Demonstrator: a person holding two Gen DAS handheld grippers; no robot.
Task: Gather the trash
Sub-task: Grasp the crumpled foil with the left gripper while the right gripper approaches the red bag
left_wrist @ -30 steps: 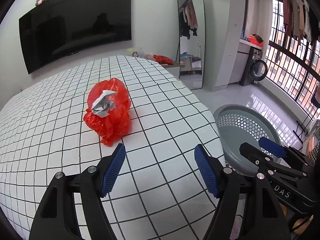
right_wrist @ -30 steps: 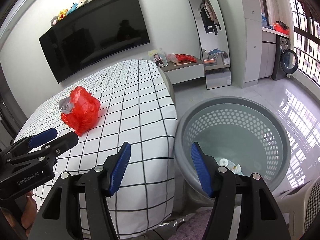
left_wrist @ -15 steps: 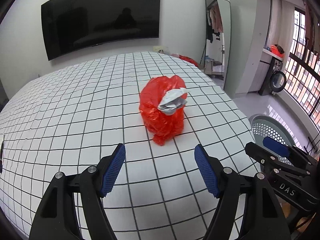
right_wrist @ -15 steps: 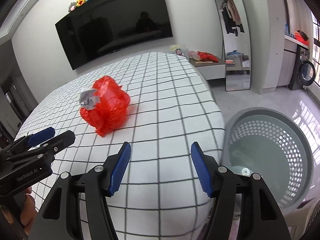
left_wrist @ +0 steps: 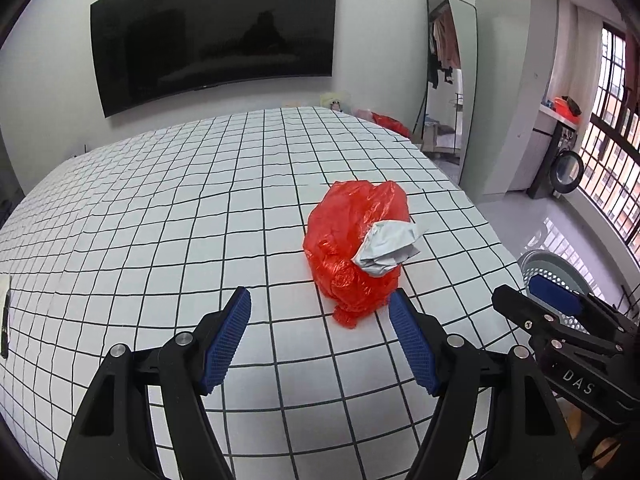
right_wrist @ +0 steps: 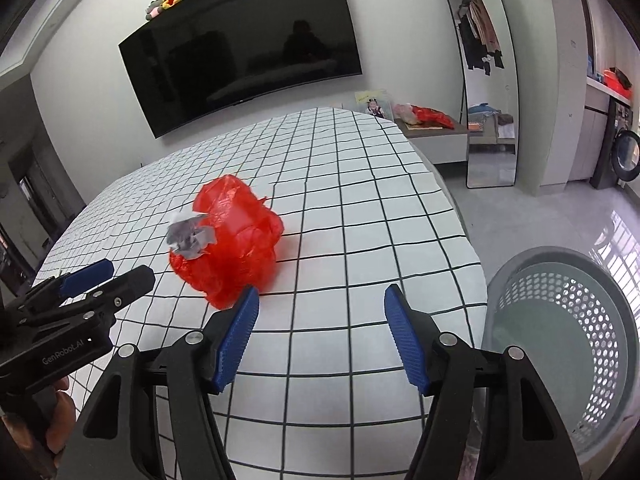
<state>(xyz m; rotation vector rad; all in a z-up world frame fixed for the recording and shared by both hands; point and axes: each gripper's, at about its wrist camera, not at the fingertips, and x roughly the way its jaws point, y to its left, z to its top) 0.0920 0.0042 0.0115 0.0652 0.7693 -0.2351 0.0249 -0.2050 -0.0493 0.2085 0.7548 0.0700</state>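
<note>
The left claw (left_wrist: 320,340) hangs spread and empty, the red bag (left_wrist: 356,248) of trash just ahead, right of its centreline. The bag sits on the bed (left_wrist: 160,220) near its right edge. The right claw (right_wrist: 320,332), jaws just widened and empty, has it ahead-left; the basket (right_wrist: 568,344) waits beyond that edge.

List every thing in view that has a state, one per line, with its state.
red plastic bag: crumpled, lying on the bed, not gripped
grey paper wad: crumpled, resting against the bag
laundry basket: upright on the floor beside the bed
left gripper: open, holding nothing
right gripper: open, holding nothing
TV: off
</note>
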